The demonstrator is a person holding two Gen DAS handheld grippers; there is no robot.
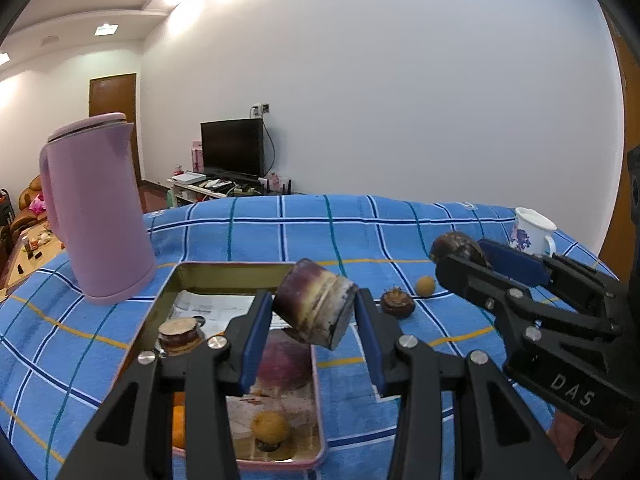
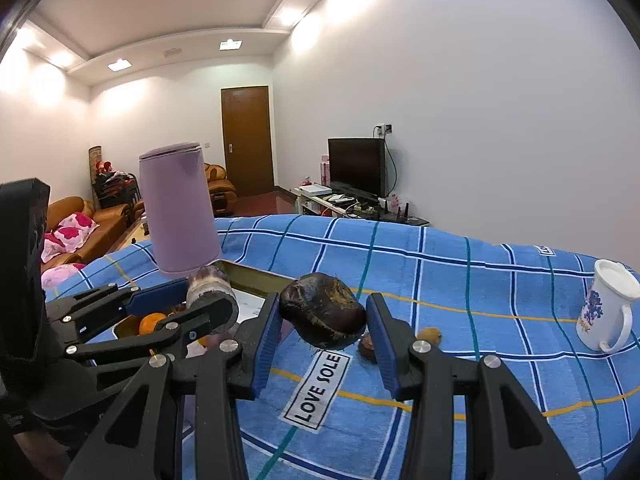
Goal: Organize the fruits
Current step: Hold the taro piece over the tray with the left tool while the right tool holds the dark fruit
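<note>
My left gripper point(image 1: 314, 320) is shut on a purple-and-cream sugarcane piece point(image 1: 316, 304) and holds it above the metal tin tray point(image 1: 200, 276). The tray holds another sugarcane slice point(image 1: 179, 334), a tan longan point(image 1: 270, 426) and an orange point(image 1: 179, 424). My right gripper point(image 2: 322, 330) is shut on a dark water chestnut point(image 2: 323, 310), held above the blue checked cloth. The right gripper also shows in the left wrist view point(image 1: 464, 258), and the left gripper shows in the right wrist view point(image 2: 200, 300). A second water chestnut point(image 1: 397, 303) and a small longan point(image 1: 425, 286) lie on the cloth.
A tall pink kettle point(image 1: 94, 212) stands left of the tray. A white floral mug point(image 1: 532, 232) stands at the far right on the cloth point(image 1: 280, 236). A "LOVE SOLE" label point(image 2: 318, 388) is sewn on the cloth. A TV stand and sofa stand beyond the table.
</note>
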